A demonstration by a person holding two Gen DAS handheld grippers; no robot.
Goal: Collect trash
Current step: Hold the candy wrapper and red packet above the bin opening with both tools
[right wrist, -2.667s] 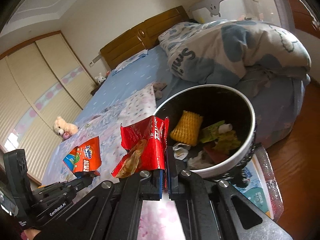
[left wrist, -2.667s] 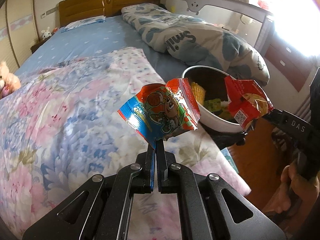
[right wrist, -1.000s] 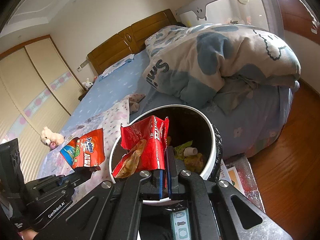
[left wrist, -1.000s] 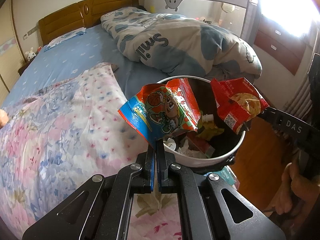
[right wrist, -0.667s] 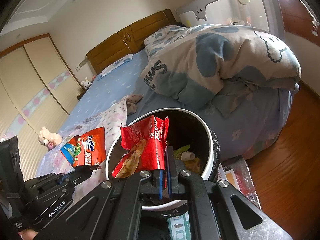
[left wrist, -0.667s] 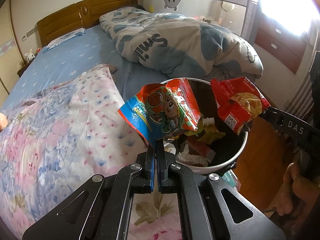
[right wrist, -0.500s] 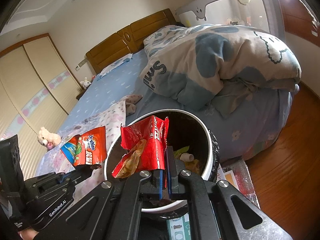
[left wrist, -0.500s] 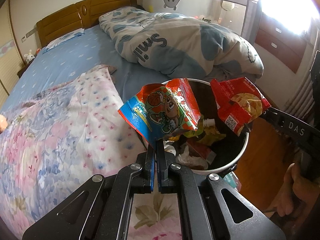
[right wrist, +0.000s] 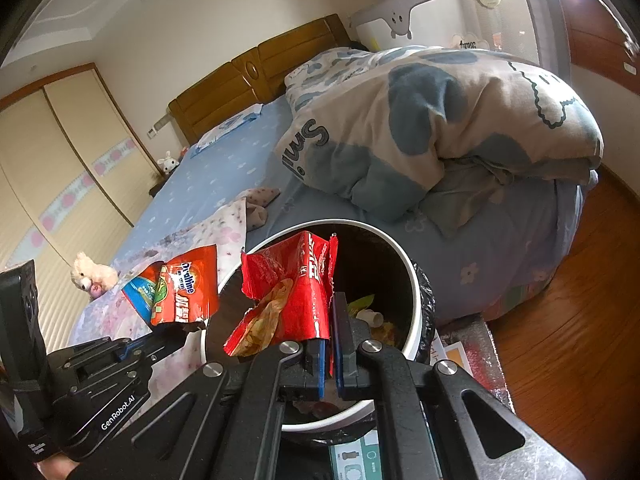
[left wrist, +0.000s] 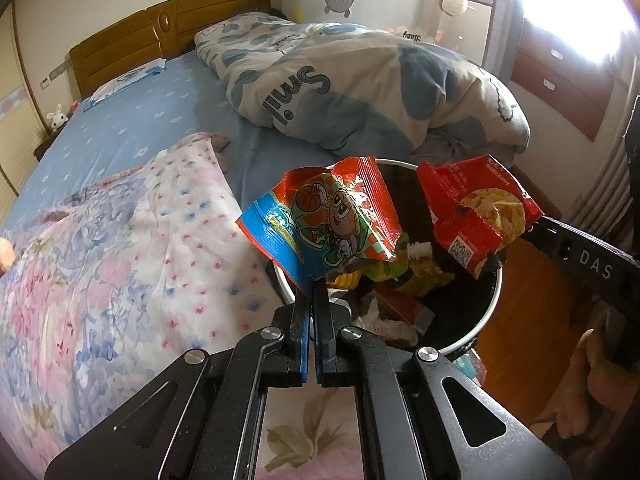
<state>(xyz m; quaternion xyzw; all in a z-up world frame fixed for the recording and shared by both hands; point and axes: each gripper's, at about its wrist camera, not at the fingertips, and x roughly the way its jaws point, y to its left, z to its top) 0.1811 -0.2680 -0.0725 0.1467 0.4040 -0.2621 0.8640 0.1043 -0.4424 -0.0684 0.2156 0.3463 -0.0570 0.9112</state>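
Note:
My left gripper (left wrist: 314, 294) is shut on an orange and blue cartoon snack wrapper (left wrist: 320, 222) and holds it over the near rim of a round white trash bin (left wrist: 486, 318) with a black liner and several bits of trash inside. My right gripper (right wrist: 331, 320) is shut on a red snack wrapper (right wrist: 296, 294), held above the same bin (right wrist: 412, 280). In the left wrist view the red wrapper (left wrist: 476, 214) hangs over the bin's right side. In the right wrist view the orange wrapper (right wrist: 180, 290) is just left of the bin.
The bin stands at the foot of a bed with a floral blanket (left wrist: 120, 240), a blue sheet and a bunched cloud-print duvet (left wrist: 360, 84). A wooden floor (right wrist: 560, 340) lies to the right. A teddy (right wrist: 90, 274) sits on the bed's left edge. A flat printed pack (right wrist: 360, 460) lies under the bin.
Both grippers have moved in over the bin with their wrappers held; the bin now sits closer and lower in both views. Both grips are unchanged.

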